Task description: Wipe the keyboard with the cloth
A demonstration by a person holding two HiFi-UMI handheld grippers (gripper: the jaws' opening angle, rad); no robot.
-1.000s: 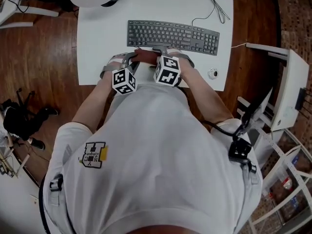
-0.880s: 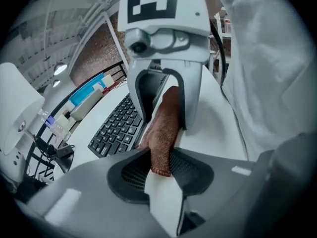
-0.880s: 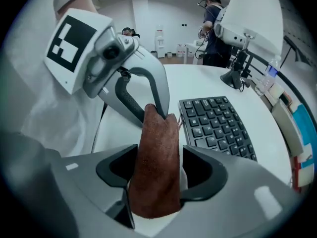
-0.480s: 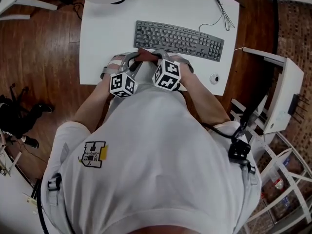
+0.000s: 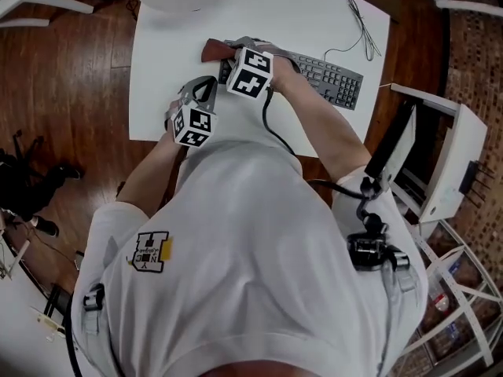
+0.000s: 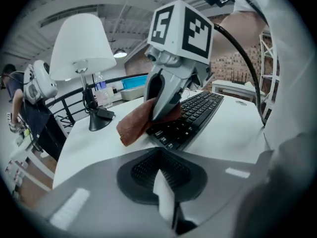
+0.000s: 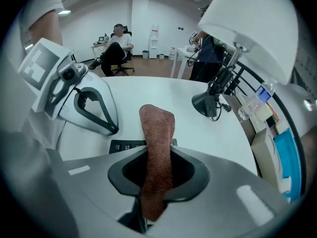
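Observation:
The black keyboard (image 5: 334,77) lies across the white table (image 5: 161,93). My right gripper (image 5: 229,48) is over the keyboard's left end, shut on the brown cloth (image 5: 212,50). The cloth (image 7: 157,133) runs out between its jaws and hangs over the keys (image 7: 124,145). In the left gripper view the cloth (image 6: 134,127) rests on the corner of the keyboard (image 6: 195,115). My left gripper (image 5: 202,91) is nearer the table's front edge, apart from the cloth. Its jaws (image 6: 163,192) have just been closing and are shut with nothing between them.
A white lamp (image 6: 81,46) stands at the table's far left, its base (image 7: 208,105) just beyond the cloth. The keyboard cable (image 5: 360,14) trails to the back right. A white cabinet (image 5: 446,159) stands right of the table. People sit and stand in the background.
The right gripper has carried the cloth from in front of the keyboard up to its left end. The left gripper has come off the cloth, rolled, and shut.

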